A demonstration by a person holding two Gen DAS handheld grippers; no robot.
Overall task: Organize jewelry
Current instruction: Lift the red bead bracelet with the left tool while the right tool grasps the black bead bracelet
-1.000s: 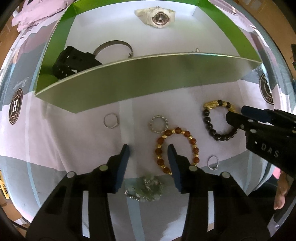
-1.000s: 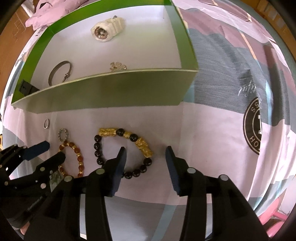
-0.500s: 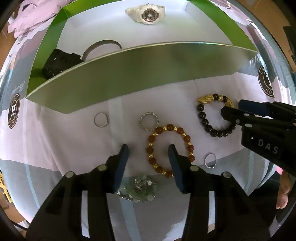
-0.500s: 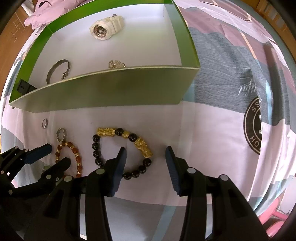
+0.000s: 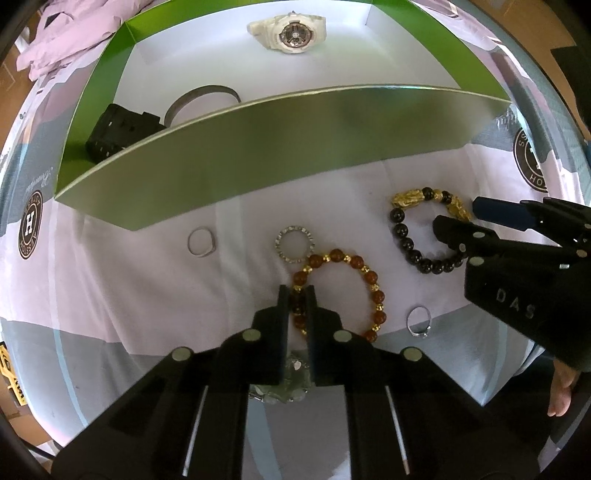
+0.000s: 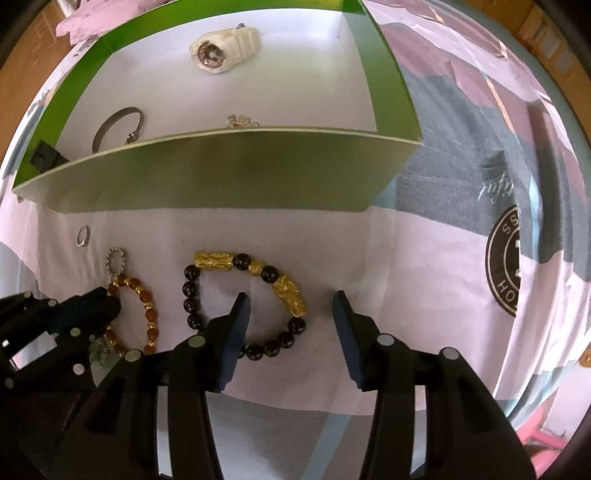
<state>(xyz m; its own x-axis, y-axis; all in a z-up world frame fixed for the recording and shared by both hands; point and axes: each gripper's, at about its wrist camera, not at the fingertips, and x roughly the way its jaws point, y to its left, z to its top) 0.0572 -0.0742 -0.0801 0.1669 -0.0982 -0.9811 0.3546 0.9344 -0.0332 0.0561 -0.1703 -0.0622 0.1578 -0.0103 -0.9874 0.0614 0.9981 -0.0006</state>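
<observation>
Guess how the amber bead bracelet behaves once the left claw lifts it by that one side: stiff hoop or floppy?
Probably floppy: the amber bead bracelet is separate beads on a cord, so it should sag into a hanging loop. The left claw pinches round beads, so they may slip or roll. Likely light, given the small beads.

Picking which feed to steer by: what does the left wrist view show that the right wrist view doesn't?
Left wrist only: a ring with a stone near the cloth's edge, and the left gripper shut on the amber bracelet.

Right wrist only: a small trinket in the box, and the right gripper open astride the black-and-gold bracelet.

Both: green box, white watch, bangle.
</observation>
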